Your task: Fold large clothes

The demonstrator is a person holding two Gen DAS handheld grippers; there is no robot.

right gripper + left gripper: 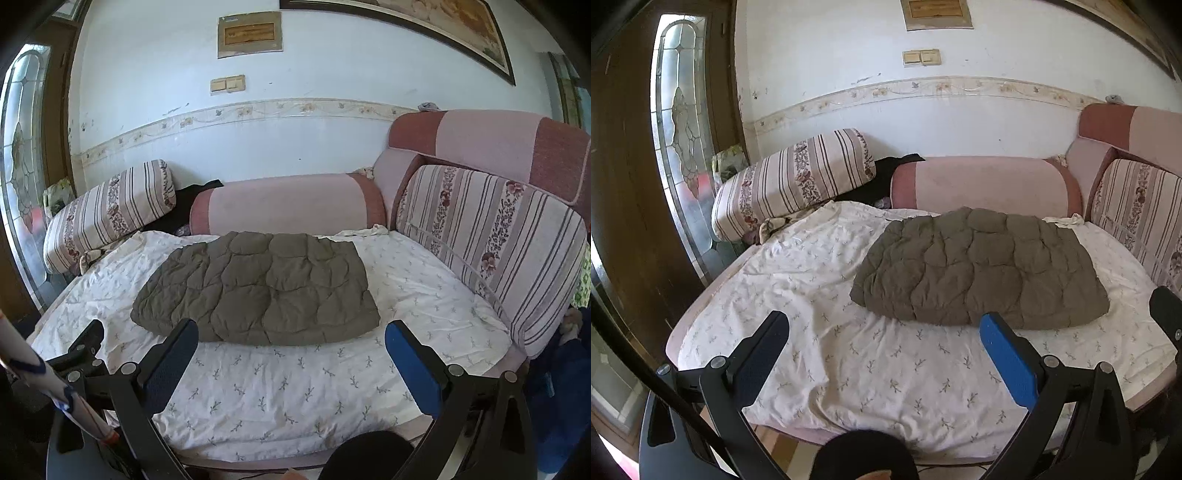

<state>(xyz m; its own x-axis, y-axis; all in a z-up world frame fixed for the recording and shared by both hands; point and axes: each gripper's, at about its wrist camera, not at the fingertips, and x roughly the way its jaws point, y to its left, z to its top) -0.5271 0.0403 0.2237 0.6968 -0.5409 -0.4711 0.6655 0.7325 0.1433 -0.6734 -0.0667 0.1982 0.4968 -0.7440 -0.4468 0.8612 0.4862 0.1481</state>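
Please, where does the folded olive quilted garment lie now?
The olive quilted garment lies on the white floral sheet, in the middle of both wrist views, before the pink bolster and left of the striped cushion.

We are looking into a home living room: sheet-covered sofa (pixel 461 317), striped cushions (pixel 491 254), framed picture (pixel 443 22) upper right.

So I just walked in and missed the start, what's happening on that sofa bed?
A person is folding large clothes with a handheld gripper in each hand. The olive-green quilted padded garment lies folded into a compact rectangle on the white leaf-print sheet. Both the left gripper and the right gripper hover short of it, jaws wide open and holding nothing, so the garment rests untouched at this moment.
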